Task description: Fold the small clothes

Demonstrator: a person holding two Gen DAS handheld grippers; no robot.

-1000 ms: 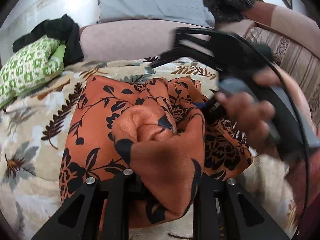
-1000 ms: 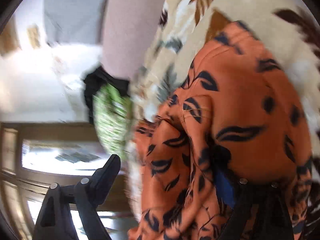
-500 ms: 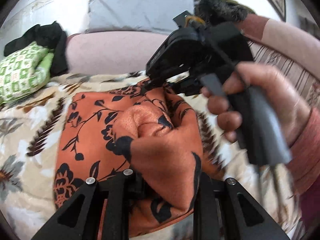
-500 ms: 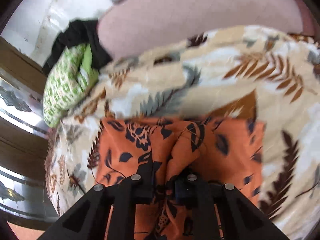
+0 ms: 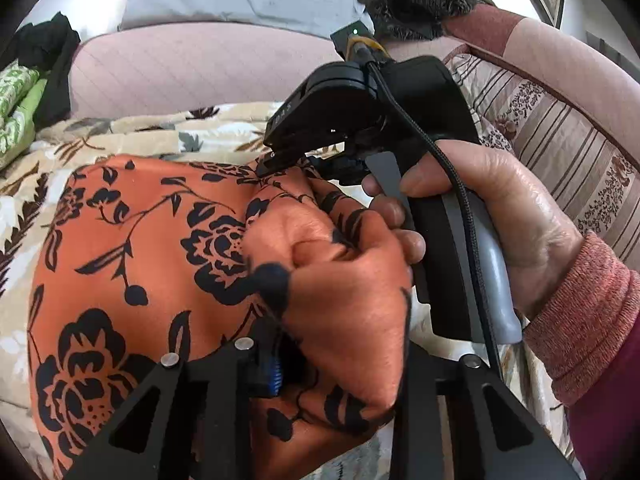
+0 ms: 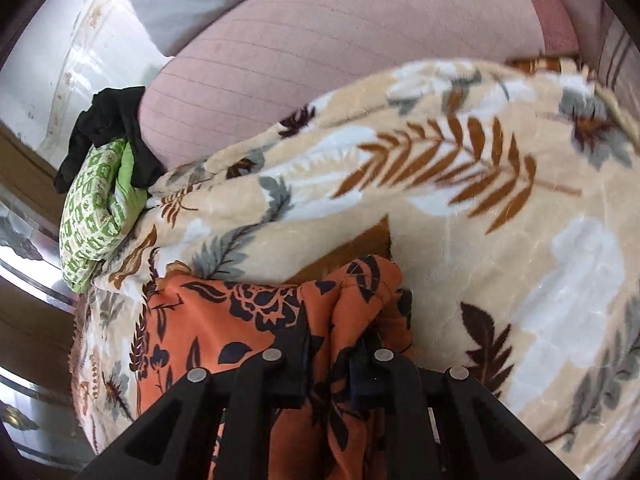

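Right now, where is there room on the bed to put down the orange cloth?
There is bare leafy blanket to the right of the orange cloth, up to the pink bolster. It is crowded at the left edge, where the green patterned bundle and black garment sit, and near the right gripper, whose jaws pinch the cloth.

Matte black left hand-held gripper (image 5: 332, 360): two angular fingers with triangular cut-outs, silver screw heads near the tips, a blue ribbed pad inside one finger (image 5: 274, 368). Same black build and four silver screws on the right hand-held gripper (image 6: 326, 354). Grey trigger and grip, braided black cable, yellow band, small green light. Knitted salmon-red cuff (image 5: 580, 316) over a maroon sleeve (image 5: 612, 412).
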